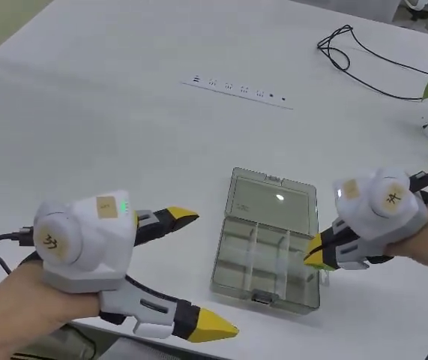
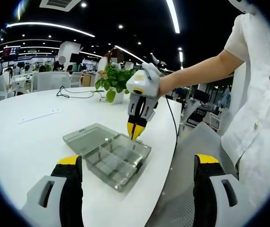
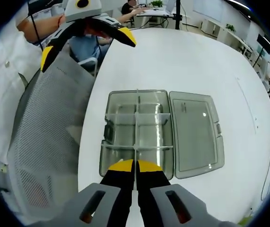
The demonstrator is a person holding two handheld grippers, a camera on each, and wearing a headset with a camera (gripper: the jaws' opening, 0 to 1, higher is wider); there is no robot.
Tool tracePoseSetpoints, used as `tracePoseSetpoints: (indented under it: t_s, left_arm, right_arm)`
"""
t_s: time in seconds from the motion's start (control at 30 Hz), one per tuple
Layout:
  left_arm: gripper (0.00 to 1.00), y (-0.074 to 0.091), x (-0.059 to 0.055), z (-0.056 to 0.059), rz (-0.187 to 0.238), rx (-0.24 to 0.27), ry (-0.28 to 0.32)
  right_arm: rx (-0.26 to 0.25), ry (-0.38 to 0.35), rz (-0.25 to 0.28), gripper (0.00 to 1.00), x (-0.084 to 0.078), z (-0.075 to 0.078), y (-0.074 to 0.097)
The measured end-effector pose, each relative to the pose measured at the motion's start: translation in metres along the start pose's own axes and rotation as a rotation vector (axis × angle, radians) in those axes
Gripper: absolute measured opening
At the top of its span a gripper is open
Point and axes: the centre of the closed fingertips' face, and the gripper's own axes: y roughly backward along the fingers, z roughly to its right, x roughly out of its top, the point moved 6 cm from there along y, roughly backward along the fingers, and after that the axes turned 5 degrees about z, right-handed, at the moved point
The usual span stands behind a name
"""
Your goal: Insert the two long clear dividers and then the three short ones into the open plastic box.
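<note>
My right gripper [image 1: 315,255], jaws pinched shut on a clear divider [image 3: 135,127], hangs at 3 o'clock of the open box [image 1: 221,255] on the bench [image 1: 124,135]. My left gripper [image 1: 214,272] waits at its 9, jaws wide. I should keep the divider upright, match its ends to the slots, and press straight down.

Right gripper [image 3: 135,166]: yellow-tipped fingers [image 3: 120,166] closed together at the near rim of the plastic box [image 3: 107,142], pinching the near end of a clear divider [image 3: 135,127] that runs down the middle of the box. Two crosswise dividers [image 3: 151,114] stand in the tray. The lid [image 3: 196,132] lies open flat on the white bench [image 3: 182,56]. Left gripper [image 3: 85,45] is beyond the box, fingers spread apart. A grey mesh chair [image 3: 45,142] is beside the bench.
</note>
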Motion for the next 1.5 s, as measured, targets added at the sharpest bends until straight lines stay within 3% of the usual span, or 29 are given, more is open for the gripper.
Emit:
tracePoseSetpoints:
  t_s: [0.5, 0.97, 1.37, 1.5]
  left_arm:
    - [1.00, 0.001, -0.002, 0.000, -0.006, -0.002, 0.007]
    - [1.00, 0.000, -0.002, -0.001, -0.010, -0.007, 0.009]
    - [1.00, 0.000, -0.002, 0.000, -0.013, -0.010, 0.007]
    - [1.00, -0.001, -0.002, 0.001, -0.014, -0.010, 0.007]
  right_arm:
    - [-0.029, 0.053, 0.024, 0.02, -0.008, -0.003, -0.017]
    - [-0.042, 0.094, -0.008, 0.02, -0.011, -0.003, -0.027]
    - [-0.039, 0.105, -0.035, 0.03, -0.010, -0.003, -0.027]
    - [-0.048, 0.079, -0.013, 0.08, -0.007, -0.003, -0.024]
